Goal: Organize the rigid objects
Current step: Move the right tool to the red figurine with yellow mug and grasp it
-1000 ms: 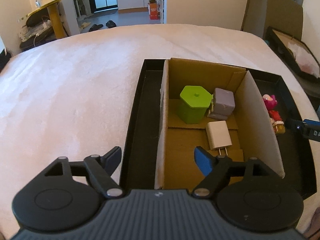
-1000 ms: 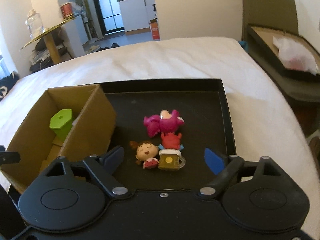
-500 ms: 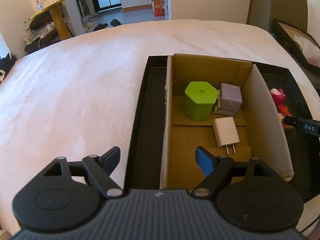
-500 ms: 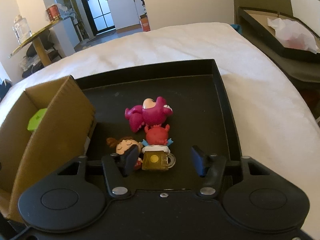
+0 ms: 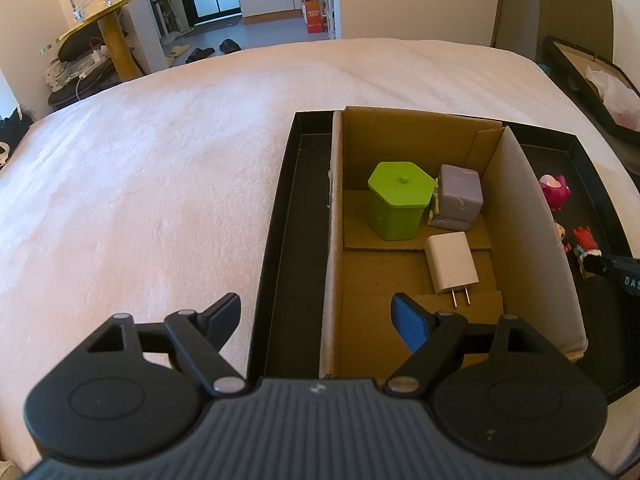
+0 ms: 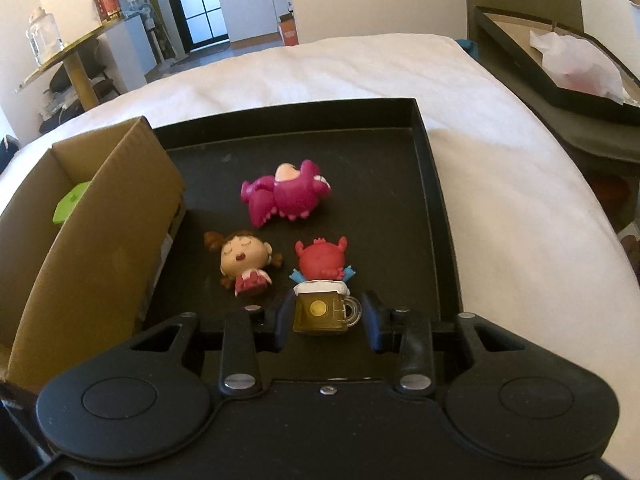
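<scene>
Your right gripper [image 6: 326, 330] has its fingers drawn in narrow around the red figure in the beer mug [image 6: 323, 286], low in the middle of the right wrist frame; the left finger sits against the mug's side and the right one [image 6: 374, 320] is at the handle, so you appear to have it gripped, though it still rests on the black tray [image 6: 424, 208]. Your left gripper [image 5: 316, 316] hangs with its fingers wide and nothing between them, straddling the left wall of the cardboard box [image 5: 528, 240] at the bottom of the left wrist frame. Judging by how things lie, the sorting is roughly half done: the green hexagonal container [image 5: 400, 204], the grey cube-shaped toy [image 5: 458, 196] and the white charger [image 5: 452, 264] already sit inside the box, in the centre right of that frame. Left on the tray are three pieces: the mug figure you hold, the sleeping-girl figure [image 6: 244, 262] just to its left, and the magenta bear figure [image 6: 286, 196] lying above them. The mug figure probably needs lifting next; where it belongs the frames do not show.
</scene>
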`<state>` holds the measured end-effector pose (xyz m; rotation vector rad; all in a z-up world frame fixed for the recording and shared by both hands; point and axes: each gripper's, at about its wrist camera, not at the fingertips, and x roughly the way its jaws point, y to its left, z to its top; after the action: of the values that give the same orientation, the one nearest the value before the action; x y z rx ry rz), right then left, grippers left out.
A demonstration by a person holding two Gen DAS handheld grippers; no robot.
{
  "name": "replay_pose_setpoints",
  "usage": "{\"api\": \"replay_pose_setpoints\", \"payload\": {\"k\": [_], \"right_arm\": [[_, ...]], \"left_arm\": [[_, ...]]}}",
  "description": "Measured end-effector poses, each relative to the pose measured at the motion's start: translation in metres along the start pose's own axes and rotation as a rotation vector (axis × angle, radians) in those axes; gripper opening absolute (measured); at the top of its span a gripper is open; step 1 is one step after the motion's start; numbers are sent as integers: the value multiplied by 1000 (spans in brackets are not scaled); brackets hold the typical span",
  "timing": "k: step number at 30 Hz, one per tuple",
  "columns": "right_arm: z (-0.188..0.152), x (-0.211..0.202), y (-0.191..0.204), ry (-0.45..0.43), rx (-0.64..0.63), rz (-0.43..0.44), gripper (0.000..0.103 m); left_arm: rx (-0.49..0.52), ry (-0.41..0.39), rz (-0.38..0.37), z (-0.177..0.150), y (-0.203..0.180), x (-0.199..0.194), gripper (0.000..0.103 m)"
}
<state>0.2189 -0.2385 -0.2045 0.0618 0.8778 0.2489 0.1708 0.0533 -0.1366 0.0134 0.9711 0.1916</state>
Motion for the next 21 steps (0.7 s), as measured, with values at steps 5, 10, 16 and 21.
{"api": "replay_pose_setpoints", "payload": {"k": [5, 10, 16, 21], "right_arm": [[-4, -3, -2, 18, 3, -16, 38], [-5, 0, 1, -6, -22, -43, 55], [-2, 10, 4, -15, -33, -44, 55], [-2, 15, 8, -22, -51, -50, 55]], "left_arm": [[-6, -1, 2, 0, 0, 0, 81], [2, -5, 14, 0, -3, -1, 81], [-2, -5, 17, 0, -2, 0, 81], [-8, -6, 12, 0, 0, -1, 81]]}}
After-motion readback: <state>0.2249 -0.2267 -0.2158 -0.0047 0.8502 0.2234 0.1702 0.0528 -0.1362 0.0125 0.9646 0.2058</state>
